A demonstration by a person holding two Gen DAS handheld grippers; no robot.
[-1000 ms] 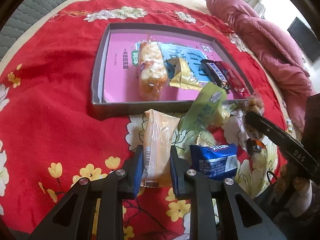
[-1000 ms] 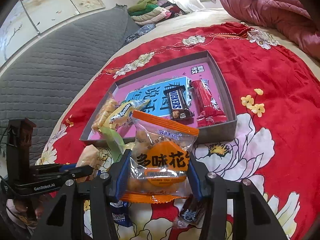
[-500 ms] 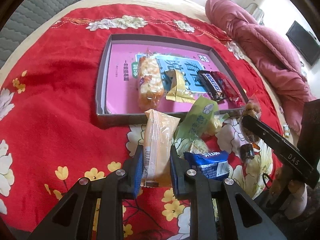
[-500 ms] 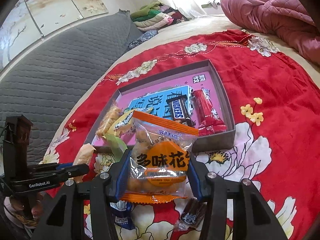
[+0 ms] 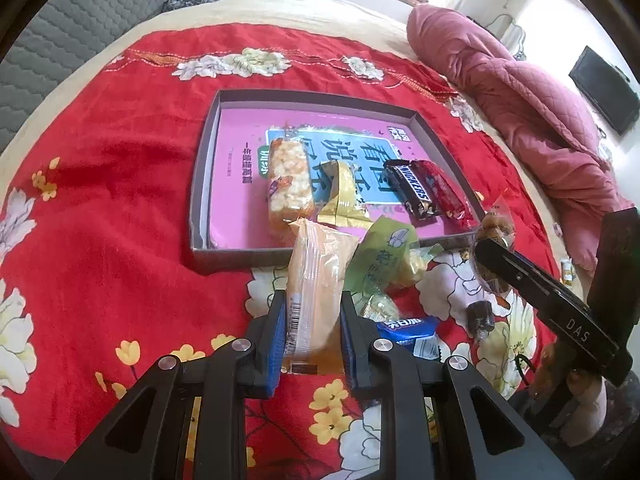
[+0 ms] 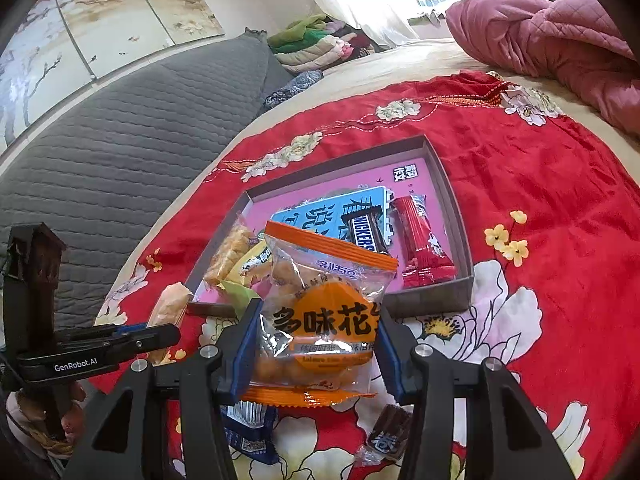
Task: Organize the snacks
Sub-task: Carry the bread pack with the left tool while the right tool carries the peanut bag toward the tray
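The grey box (image 5: pixel 240 258) lies on the red flowered cloth (image 5: pixel 100 184) spread over the bed, and everything here is placed relative to it. The left tool (image 5: pixel 312 320), its jaws nearly closed, pinches the pale orange packet (image 5: pixel 316 280) by its long edges just in front of the box's near wall, lifted and aimed at the open pink floor on the box's left side, probably to drop it beside the rice cracker bar (image 5: pixel 288 180). The right tool (image 6: pixel 316 344), jaws part open, clamps the peanut bag (image 6: pixel 320 304) with the orange label by its two sides, also just short of the near wall. Inside the box sit the Snickers bar (image 5: pixel 412 192) and the red bar (image 5: pixel 444 192) toward its right wall, and a yellow wrapper (image 5: pixel 340 200) between them and the rice cracker bar. The green packet (image 5: pixel 380 256), blue packet (image 5: pixel 408 328) and small dark sweet (image 5: pixel 480 316) wait on the cloth in front of the box.

Compared with a second ago, both grips are unchanged, while both views have tilted up a little, showing more of the bed beyond the box.
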